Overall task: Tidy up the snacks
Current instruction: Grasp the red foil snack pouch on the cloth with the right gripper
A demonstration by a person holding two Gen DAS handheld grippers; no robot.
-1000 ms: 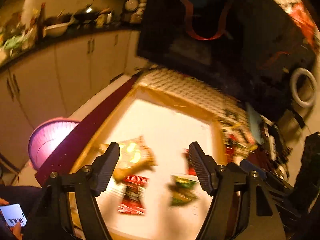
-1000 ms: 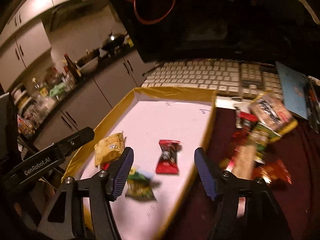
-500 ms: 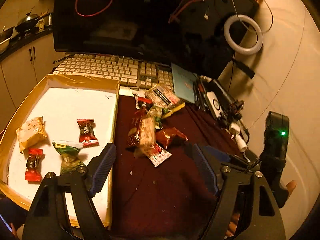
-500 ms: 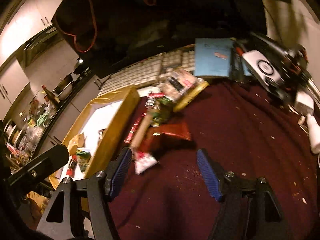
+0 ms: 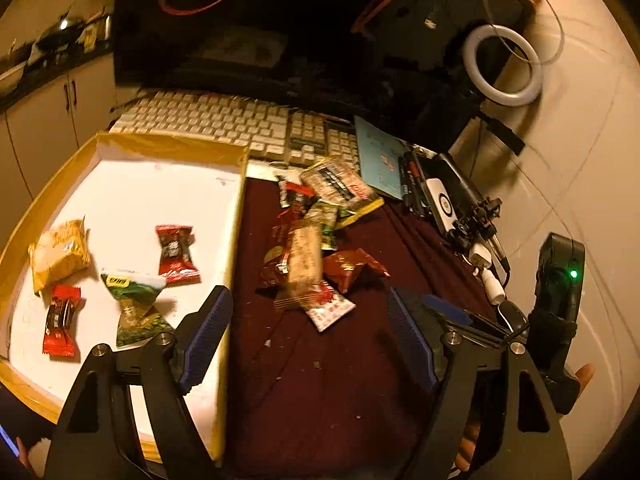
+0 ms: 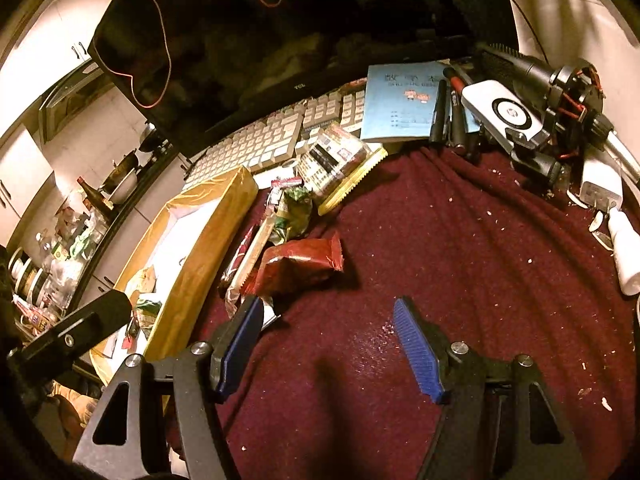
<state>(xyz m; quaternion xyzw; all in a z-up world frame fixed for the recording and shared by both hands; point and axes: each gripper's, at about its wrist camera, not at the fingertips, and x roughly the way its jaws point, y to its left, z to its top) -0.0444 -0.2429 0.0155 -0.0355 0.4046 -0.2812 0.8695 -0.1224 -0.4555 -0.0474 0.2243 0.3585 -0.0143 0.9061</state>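
A pile of snack packets [image 5: 316,248] lies on the dark red cloth [image 5: 320,380], right of a yellow-rimmed box [image 5: 236,216] with a white floor. Inside the box lie a yellow packet [image 5: 58,254], two red packets [image 5: 174,254] and a green one [image 5: 134,304]. My left gripper [image 5: 310,336] is open and empty, just in front of the pile. My right gripper [image 6: 328,334] is open and empty above the cloth; a red packet [image 6: 298,266] and the pile [image 6: 292,208] lie just beyond its left finger. The box [image 6: 200,256] is at its left.
A white keyboard [image 5: 224,124] and a dark monitor [image 5: 248,28] stand behind the box. A blue booklet [image 6: 404,100], pens, a white device [image 6: 500,110] and cables crowd the back right. A ring light [image 5: 502,66] stands by the wall.
Both grippers swung right from over the box to the snack pile on the cloth. In the last half second both moved closer to the pile. Both stayed open and empty.
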